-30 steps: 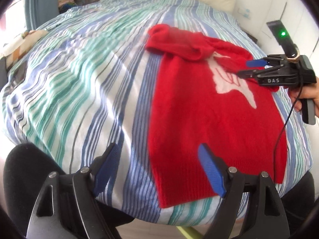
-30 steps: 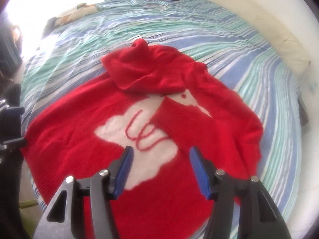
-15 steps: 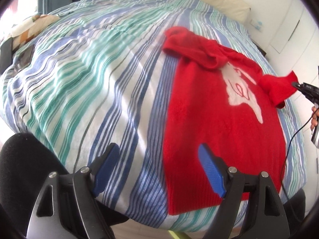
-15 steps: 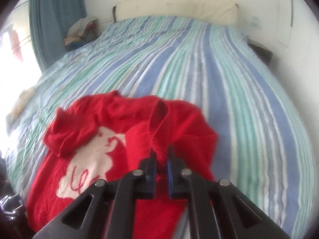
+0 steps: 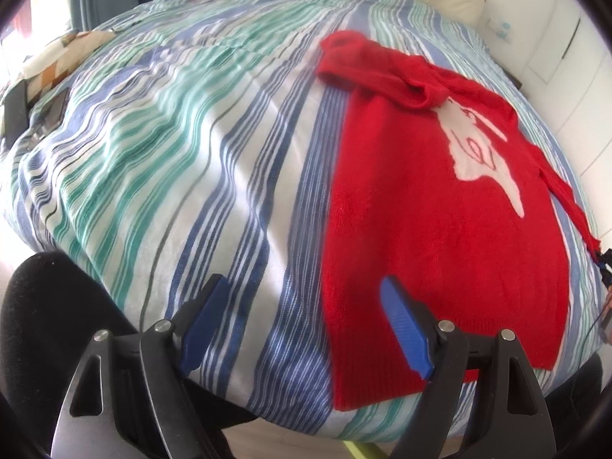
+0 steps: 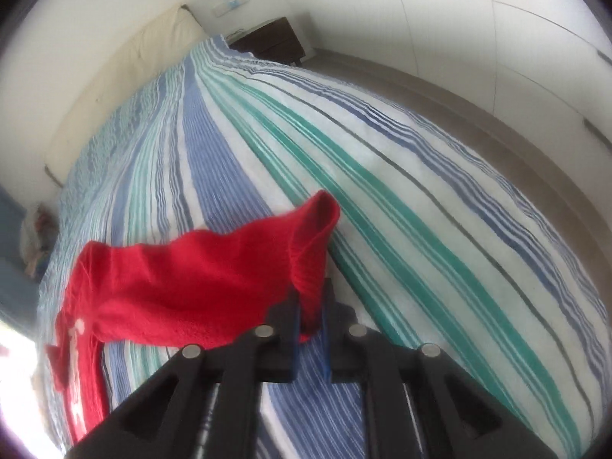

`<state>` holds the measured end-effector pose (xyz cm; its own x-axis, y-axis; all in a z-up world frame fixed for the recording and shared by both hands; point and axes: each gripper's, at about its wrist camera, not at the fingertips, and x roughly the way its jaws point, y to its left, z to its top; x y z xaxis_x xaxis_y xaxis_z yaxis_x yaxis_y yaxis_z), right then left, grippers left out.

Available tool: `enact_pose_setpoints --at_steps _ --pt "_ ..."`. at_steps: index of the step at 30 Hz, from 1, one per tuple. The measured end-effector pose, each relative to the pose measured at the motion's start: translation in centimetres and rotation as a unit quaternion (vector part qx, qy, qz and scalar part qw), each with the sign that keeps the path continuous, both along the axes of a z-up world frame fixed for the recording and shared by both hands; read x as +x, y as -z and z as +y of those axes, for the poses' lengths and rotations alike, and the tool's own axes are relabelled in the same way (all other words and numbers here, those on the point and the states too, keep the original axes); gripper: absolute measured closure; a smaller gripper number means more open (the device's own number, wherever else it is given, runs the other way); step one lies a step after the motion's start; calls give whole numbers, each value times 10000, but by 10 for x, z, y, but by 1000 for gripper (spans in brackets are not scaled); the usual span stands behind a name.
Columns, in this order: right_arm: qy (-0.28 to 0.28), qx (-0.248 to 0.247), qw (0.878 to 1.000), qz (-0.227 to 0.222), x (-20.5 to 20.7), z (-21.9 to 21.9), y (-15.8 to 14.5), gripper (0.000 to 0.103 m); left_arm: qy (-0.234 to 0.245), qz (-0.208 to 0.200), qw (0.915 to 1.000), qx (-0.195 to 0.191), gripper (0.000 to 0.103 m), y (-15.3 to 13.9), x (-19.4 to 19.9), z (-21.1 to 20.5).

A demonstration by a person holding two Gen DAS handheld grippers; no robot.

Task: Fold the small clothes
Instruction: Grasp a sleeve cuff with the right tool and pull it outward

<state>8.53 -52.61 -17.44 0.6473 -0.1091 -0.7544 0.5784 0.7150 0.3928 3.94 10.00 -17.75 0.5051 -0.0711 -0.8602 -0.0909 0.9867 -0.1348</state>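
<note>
A small red sweater [image 5: 440,206] with a white figure on its front lies flat on the striped bed [image 5: 191,134], hem toward me. My left gripper [image 5: 306,325] is open and empty, hovering above the bed's near edge at the sweater's lower left corner. My right gripper [image 6: 310,306] is shut on the cuff of the sweater's sleeve [image 6: 214,279], which stretches out taut to the right of the body; the sleeve also shows in the left wrist view [image 5: 566,199].
A cream headboard [image 6: 126,76] runs along the far end of the bed. A dark nightstand [image 6: 267,38] stands by the white wall. A patterned cloth [image 5: 57,53] and dark flat items [image 5: 34,114] lie at the bed's left edge.
My right gripper closed on the sleeve cuff and pulled it out to the right, away from the sweater's body. My left gripper stayed open and shifted slightly left.
</note>
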Motion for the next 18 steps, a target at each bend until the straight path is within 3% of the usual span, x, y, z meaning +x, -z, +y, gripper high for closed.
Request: enact_pose_setpoints --at_steps 5,7,9,11,12,15,18 --pt "-120 419 9981 -427 -14 -7 1 88 10 0 10000 36 20 1 0 -1" --pt "-209 695 9951 -664 -18 -10 3 68 25 14 10000 56 20 1 0 -2" --pt "-228 951 9911 -899 -18 -13 2 58 37 27 10000 77 20 2 1 -3" --pt "-215 1118 9894 -905 -11 -15 4 57 45 35 9999 96 20 2 2 -4" --pt "-209 1186 9893 -821 -5 -16 6 59 48 36 9999 100 20 2 2 -4" --pt "-60 1050 9925 -619 3 -21 4 91 42 26 9999 91 20 2 1 -4" --pt "139 544 9982 -202 3 -27 -3 99 41 27 9999 101 20 3 1 -4"
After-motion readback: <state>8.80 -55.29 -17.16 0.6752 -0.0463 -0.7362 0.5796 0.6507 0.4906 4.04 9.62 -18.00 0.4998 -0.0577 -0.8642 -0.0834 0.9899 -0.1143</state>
